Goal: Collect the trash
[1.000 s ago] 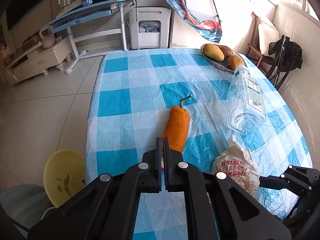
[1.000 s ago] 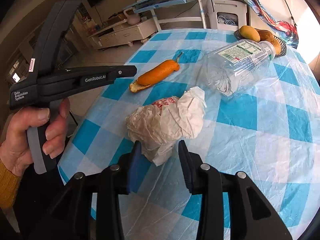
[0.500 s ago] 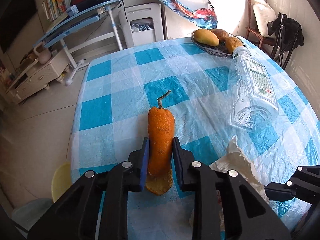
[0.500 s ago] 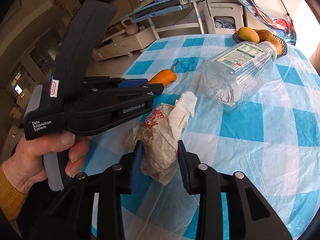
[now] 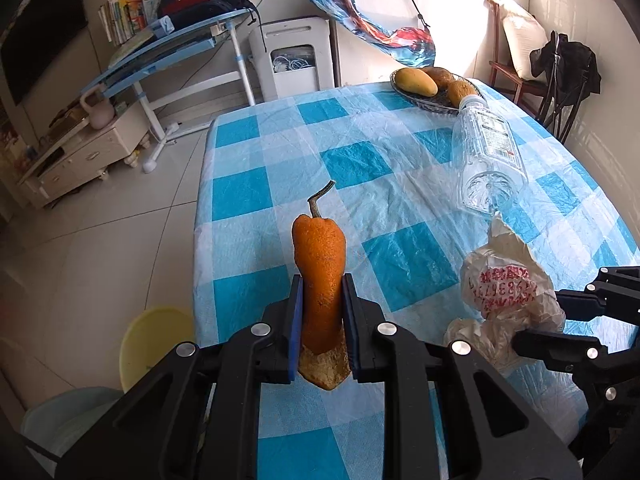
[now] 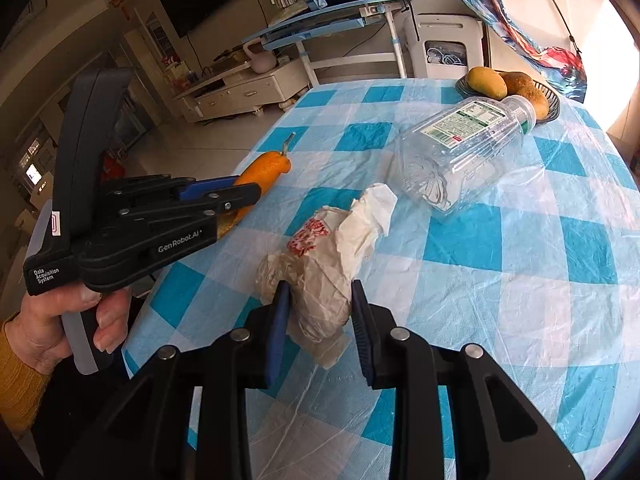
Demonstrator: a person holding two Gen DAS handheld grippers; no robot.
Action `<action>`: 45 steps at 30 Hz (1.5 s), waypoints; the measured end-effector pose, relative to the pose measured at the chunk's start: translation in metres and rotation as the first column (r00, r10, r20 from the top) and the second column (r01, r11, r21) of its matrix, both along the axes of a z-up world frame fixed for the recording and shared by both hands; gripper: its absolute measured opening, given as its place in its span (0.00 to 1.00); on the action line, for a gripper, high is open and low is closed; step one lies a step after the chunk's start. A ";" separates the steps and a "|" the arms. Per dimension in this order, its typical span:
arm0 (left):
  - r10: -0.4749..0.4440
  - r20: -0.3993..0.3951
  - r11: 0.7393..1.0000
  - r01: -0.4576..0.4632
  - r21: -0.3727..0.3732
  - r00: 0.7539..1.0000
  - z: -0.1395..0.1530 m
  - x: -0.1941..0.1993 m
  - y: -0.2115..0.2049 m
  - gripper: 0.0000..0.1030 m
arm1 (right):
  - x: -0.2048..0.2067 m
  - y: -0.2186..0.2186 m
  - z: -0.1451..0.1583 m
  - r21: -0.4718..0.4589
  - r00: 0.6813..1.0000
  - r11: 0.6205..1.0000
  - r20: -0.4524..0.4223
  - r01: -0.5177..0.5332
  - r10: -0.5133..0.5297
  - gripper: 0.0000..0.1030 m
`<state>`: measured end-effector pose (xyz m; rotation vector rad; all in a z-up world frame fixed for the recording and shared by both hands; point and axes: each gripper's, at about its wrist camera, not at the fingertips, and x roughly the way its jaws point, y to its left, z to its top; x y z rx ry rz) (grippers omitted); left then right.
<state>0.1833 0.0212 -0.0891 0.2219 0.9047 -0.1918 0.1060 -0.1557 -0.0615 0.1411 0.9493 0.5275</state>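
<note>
My left gripper (image 5: 321,300) is shut on an orange peel (image 5: 320,272) with a dry stem, near the table's left front edge; the peel also shows in the right wrist view (image 6: 262,176). My right gripper (image 6: 318,304) is shut on a crumpled white paper wrapper (image 6: 328,264) with red print, which also shows in the left wrist view (image 5: 508,300). An empty clear plastic bottle (image 6: 460,152) lies on its side beyond the wrapper, and the left wrist view (image 5: 490,152) shows it too.
The table (image 5: 380,152) has a blue and white checked cloth. A dish of fruit (image 5: 432,88) stands at its far end. A yellow basin (image 5: 156,344) and a pale bin (image 5: 64,420) stand on the floor to the left. A chair (image 5: 560,76) stands at the right.
My left gripper went from shut and empty behind the peel to closed around it. My right gripper's jaws closed in on the wrapper, which has turned a little.
</note>
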 end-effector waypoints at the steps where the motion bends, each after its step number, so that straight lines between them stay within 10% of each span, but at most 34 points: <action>1: 0.007 -0.003 1.000 -0.007 0.000 1.000 0.000 0.000 0.004 0.18 | 0.000 -0.001 -0.002 0.001 1.000 1.000 -0.009 0.007 -0.006 0.35; 7: 0.029 -0.003 1.000 -0.029 -0.012 1.000 -0.002 0.000 0.014 0.28 | 0.005 0.000 -0.008 0.018 0.999 0.999 -0.026 0.038 -0.038 0.55; 19: 0.049 0.031 0.999 -0.049 -0.008 0.998 0.001 0.004 0.014 0.54 | 0.005 0.005 -0.012 0.025 0.999 0.999 -0.023 0.037 -0.036 0.60; 45: 0.032 -0.003 0.998 -0.032 0.048 0.999 -0.014 0.008 0.007 0.55 | 0.008 0.012 -0.016 0.010 1.000 1.000 -0.013 0.024 -0.024 0.57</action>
